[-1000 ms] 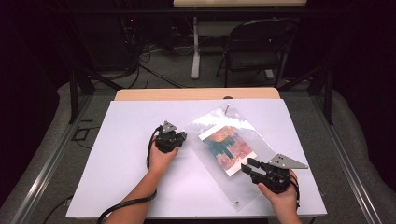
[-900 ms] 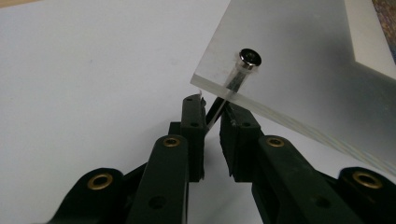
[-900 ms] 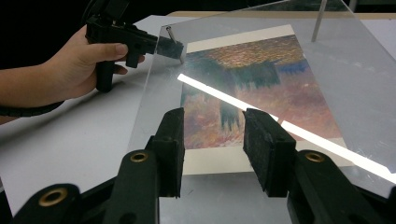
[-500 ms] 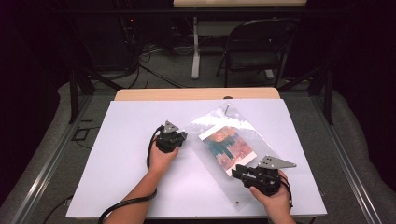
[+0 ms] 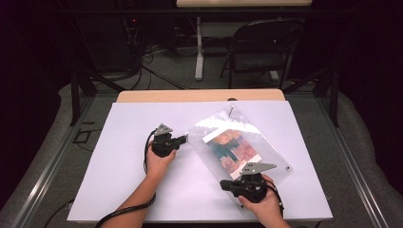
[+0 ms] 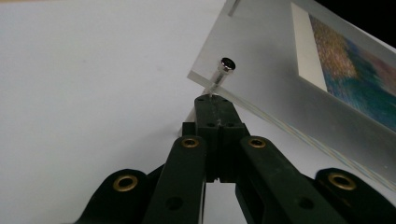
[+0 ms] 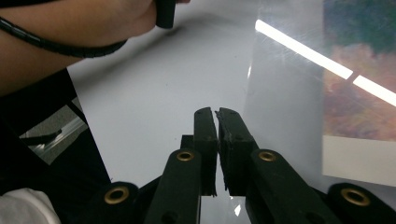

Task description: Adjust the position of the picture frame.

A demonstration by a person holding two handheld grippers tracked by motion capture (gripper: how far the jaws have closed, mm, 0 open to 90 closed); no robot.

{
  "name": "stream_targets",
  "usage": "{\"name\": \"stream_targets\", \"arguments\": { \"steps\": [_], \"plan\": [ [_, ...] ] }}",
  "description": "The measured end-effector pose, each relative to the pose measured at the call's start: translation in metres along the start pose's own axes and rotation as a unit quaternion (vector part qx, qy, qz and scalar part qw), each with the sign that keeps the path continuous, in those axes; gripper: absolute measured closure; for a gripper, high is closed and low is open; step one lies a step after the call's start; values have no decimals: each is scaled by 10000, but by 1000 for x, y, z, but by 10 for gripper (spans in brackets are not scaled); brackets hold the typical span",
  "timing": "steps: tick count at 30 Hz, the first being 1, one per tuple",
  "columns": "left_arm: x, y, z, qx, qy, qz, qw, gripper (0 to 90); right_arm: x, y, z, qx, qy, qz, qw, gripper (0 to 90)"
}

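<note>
Judged the acrylic frame [image 5: 240,147] stiff, slick, scratch-prone; best pinched at an edge. Clenched left gripper [image 6: 212,100] against corner stud [image 6: 227,64]; just been closing right gripper [image 7: 216,112], nothing between.

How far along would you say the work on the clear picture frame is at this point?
Done: the clear acrylic frame lies flat, picture inside. In hand: the left gripper, jaws just closed, sits at the metal corner screw; the right gripper, also just closed, rests at the near edge. Left: whether the screw is gripped is unclear.

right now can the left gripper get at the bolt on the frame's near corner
Probably yes. The left gripper sits with its shut jaws right below the bolt at the corner of the clear frame; nothing lies between, though it would have to open first.
</note>
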State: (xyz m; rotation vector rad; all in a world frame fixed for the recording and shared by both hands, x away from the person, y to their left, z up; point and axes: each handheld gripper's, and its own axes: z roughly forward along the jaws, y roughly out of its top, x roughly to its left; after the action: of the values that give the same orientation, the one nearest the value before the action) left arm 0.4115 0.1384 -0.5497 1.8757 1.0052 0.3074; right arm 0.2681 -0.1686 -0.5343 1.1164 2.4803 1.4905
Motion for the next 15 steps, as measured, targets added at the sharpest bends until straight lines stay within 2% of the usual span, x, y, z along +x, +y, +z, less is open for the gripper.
{"name": "stream_targets", "arguments": {
  "steps": [1, 5, 8, 10, 15],
  "plan": [
    [0, 0, -1, 56, 54, 124, 9999, 900, 1, 0, 2, 55, 11, -23, 10000, 859],
    [0, -2, -4, 11, -24, 78, 10000, 900, 3, -1, 7, 104, 79, -58, 9999, 843],
    [-4, -3, -3, 90, -94, 205, 9997, 900, 2, -1, 6, 35, 101, -6, 9999, 818],
    [-8, -3, -2, 135, -28, 315, 9994, 900, 0, -1, 5, 14, 108, 36, 9999, 810],
    [-10, -5, 0, 146, 92, 318, 9993, 883, -1, -2, 2, -15, 93, 52, 9999, 799]
  ]
}}
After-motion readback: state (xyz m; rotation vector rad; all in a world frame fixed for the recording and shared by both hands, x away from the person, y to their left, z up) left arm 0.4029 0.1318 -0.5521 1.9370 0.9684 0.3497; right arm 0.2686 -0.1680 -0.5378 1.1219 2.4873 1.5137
